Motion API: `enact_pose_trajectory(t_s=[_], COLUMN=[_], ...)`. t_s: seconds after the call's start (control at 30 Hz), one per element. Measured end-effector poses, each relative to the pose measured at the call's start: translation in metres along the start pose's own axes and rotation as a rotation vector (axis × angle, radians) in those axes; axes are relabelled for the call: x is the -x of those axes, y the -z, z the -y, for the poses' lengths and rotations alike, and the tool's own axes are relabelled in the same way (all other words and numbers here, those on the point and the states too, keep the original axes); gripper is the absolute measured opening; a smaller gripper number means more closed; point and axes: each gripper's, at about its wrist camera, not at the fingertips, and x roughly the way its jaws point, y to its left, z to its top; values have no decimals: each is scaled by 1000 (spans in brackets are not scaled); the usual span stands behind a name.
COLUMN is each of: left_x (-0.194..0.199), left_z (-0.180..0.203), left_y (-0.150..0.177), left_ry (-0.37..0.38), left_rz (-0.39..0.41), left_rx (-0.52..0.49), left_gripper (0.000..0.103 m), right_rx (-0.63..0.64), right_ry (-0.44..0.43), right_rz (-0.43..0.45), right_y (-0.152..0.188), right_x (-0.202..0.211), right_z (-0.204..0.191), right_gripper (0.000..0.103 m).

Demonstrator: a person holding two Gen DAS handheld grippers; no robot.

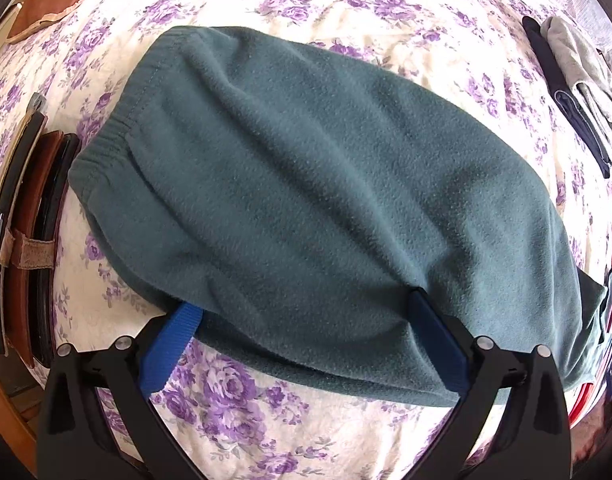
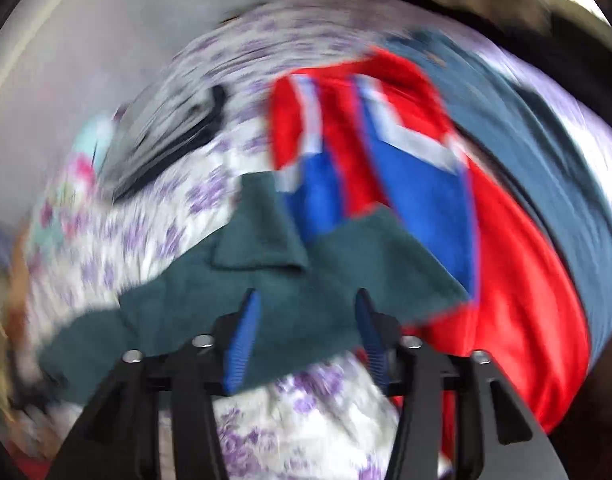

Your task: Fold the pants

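Ahead of the left hand-held gripper [image 1: 306, 312], its jaws wide and straddling the near edge, the pants [image 1: 306, 184] run lengthwise away to the waistband (upper left), while the right hand-held gripper [image 2: 306, 304], blurred, seems half-open around a leg end.

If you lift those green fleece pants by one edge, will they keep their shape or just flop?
Probably flop: the pants drape in soft wrinkles over the bedsheet. They look light for their bulk, being fuzzy fleece. Likely not slippery either, since the napped surface bunches around the left gripper.

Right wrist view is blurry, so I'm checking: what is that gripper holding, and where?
The right gripper has an edge of the teal fleece pants between its fingers; whether it is clamped cannot be told.
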Motion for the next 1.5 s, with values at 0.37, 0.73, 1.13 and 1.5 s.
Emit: enact_pose_trajectory(t_s=[0.37, 0.73, 1.13, 1.5], left_x=[1, 4, -1, -2], left_z=[0, 0, 2, 3], left_y=[2, 13, -7, 0], left_ry=[9, 11, 5, 12], left_rz=[28, 24, -7, 16], left_rx=[1, 0, -4, -6], left_gripper=[99, 99, 99, 99], right_rx=[508, -583, -694, -803], right_ry=[194, -264, -313, -352], right_rz=[40, 89, -82, -141], right_y=[-12, -3, 45, 57], right_x=[-59, 17, 7, -7], right_z=[-51, 115, 116, 104], right_gripper=[33, 1, 5, 52])
